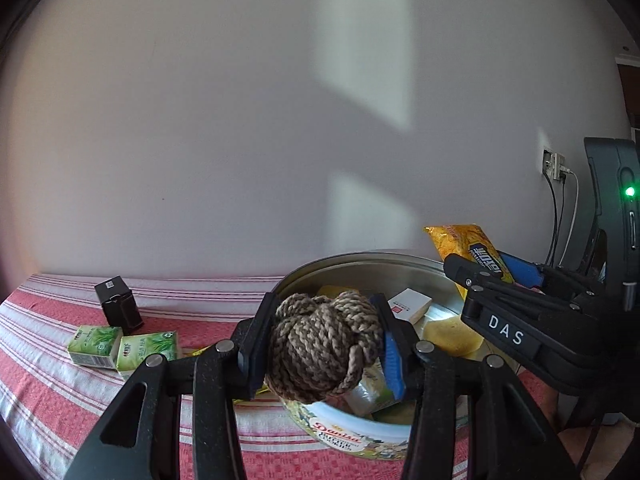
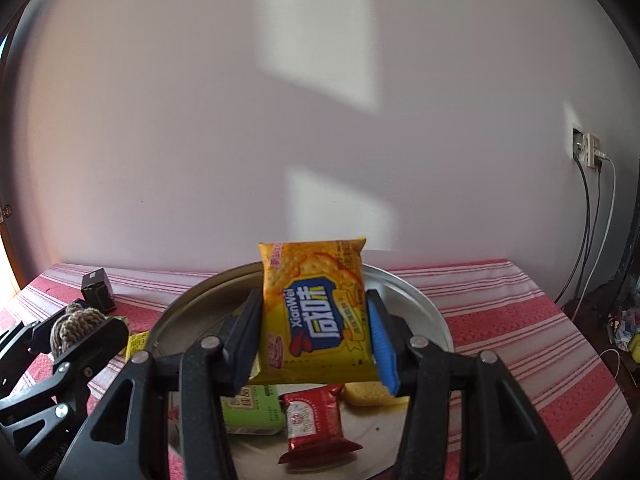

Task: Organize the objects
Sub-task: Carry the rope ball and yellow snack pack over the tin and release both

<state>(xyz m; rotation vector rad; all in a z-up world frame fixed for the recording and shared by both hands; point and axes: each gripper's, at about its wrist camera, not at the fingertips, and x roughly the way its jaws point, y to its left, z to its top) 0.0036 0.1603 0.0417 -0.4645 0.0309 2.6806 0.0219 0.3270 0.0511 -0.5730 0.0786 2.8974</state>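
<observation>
Left wrist view only: two green cartons (image 1: pixel 122 347) are seen lying side by side on the red striped cloth (image 1: pixel 48 380) at 9 o'clock of the tin, with a small black box (image 1: pixel 118 303) standing just behind them. A white packet (image 1: pixel 410 304) and a yellow sponge-like piece (image 1: pixel 452 334) are seen inside the round cookie tin (image 1: pixel 340 440), whose printed side wall is visible at 6 o'clock.

Right wrist view only: a red wrapped snack (image 2: pixel 316 420) and a green packet (image 2: pixel 252 410) are shown lying in the tin (image 2: pixel 424 312), at 6 and 7 o'clock below the held packet. The wall socket with cables (image 2: pixel 588 152) is seen more plainly at 3 o'clock.

Left gripper (image 1: pixel 320 344): jaws partly apart and clamped on a brown rope ball (image 1: pixel 324 346), pads pressed on both its sides; the ball is held above the near rim of the tin. It is also seen from the right wrist at 9 o'clock (image 2: pixel 74 326).

Right gripper (image 2: pixel 316 336): jaws partly apart and clamped on a yellow cracker packet (image 2: pixel 316 312), held upright by its two side edges over the tin. From the left wrist the same packet (image 1: pixel 468 248) is seen at 3 o'clock, tilted, above the tin's far rim.
</observation>
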